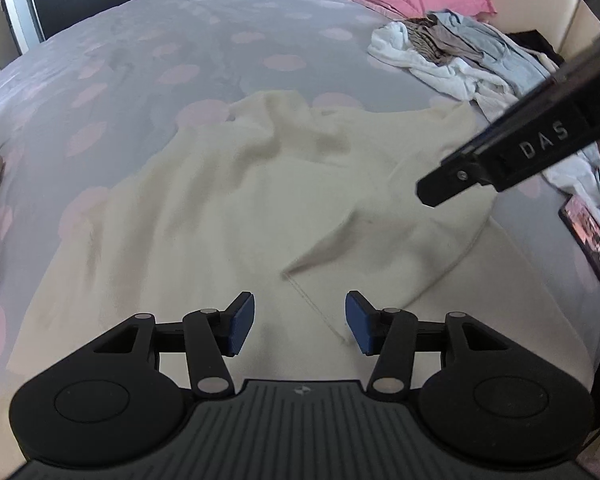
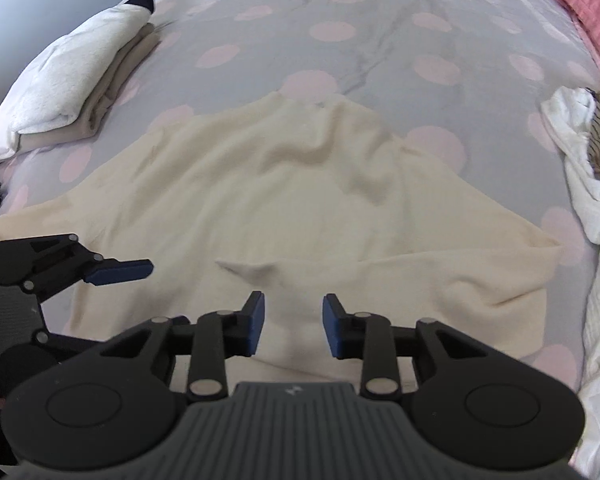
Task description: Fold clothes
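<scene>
Polka-dot bed (image 1: 148, 60) again. Left hand-held gripper (image 1: 300, 322) hangs partly open over the cream top (image 1: 204, 200), nothing in it. Right hand-held gripper (image 2: 293, 326) is partly open and empty too, a raised pucker just ahead. The top lies spread but rumpled. My worry: grabbing only the upper layer would probably skew the fold.

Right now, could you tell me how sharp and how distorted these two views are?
Left wrist view: cream garment looks soft and smeared, the bed bulges from fisheye curvature. Right wrist view: same bulge, garment creases blurred, tongs nearer the lens fairly crisp.
</scene>
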`<state>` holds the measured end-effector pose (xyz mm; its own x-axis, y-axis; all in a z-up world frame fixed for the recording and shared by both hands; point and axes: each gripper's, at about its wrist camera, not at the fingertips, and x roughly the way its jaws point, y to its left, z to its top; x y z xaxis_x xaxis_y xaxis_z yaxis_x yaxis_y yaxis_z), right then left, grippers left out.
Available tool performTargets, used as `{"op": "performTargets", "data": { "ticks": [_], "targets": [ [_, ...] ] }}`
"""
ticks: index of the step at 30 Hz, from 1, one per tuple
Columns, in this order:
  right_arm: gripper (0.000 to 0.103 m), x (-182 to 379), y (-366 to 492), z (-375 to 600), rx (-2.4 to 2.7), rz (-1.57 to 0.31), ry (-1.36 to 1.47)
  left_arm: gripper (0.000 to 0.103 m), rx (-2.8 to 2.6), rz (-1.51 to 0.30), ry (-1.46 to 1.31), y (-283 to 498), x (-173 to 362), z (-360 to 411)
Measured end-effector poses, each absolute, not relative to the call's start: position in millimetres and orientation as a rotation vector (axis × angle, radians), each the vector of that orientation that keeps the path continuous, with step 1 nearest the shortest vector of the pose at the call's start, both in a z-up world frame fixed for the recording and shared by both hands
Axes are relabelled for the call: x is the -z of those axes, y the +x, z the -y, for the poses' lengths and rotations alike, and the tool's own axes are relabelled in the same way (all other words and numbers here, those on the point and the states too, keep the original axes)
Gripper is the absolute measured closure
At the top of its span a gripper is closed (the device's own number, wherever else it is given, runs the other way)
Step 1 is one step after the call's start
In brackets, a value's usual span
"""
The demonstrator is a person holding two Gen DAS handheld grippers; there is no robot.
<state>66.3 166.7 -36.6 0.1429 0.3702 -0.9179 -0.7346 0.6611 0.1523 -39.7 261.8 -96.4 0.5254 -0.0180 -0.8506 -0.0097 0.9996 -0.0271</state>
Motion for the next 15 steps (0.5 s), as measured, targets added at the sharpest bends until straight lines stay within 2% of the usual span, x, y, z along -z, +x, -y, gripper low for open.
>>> {"op": "performTargets", "data": {
  "ticks": [3,7,9,10,11,13,15],
  "targets": [
    [0.068,40,87,-143,-0.739,-1.196,-0.353,0.054,0.004,-1.000,-0.047,-25,98,-263],
    [0.059,43,121,-102,-0.596,-1.208,-0.303,0.054,0.040,-1.058,-0.026,-2,118,-254],
    [0.058,43,138,-80,-0.530,-1.212,-0.256,0.066,0.070,-1.110,-0.057,8,131,-252],
    [0.058,43,146,-68,-0.500,-1.212,-0.230,0.083,0.066,-1.115,-0.058,9,134,-251],
    [0.057,44,152,-57,-0.474,-1.212,-0.211,0.095,0.063,-1.104,-0.054,10,133,-250],
    [0.055,45,162,-35,-0.427,-1.209,-0.179,0.103,0.070,-1.067,-0.063,9,125,-251],
    [0.055,48,169,-18,-0.387,-1.212,-0.161,0.103,0.091,-1.016,-0.098,7,110,-252]
  ]
}}
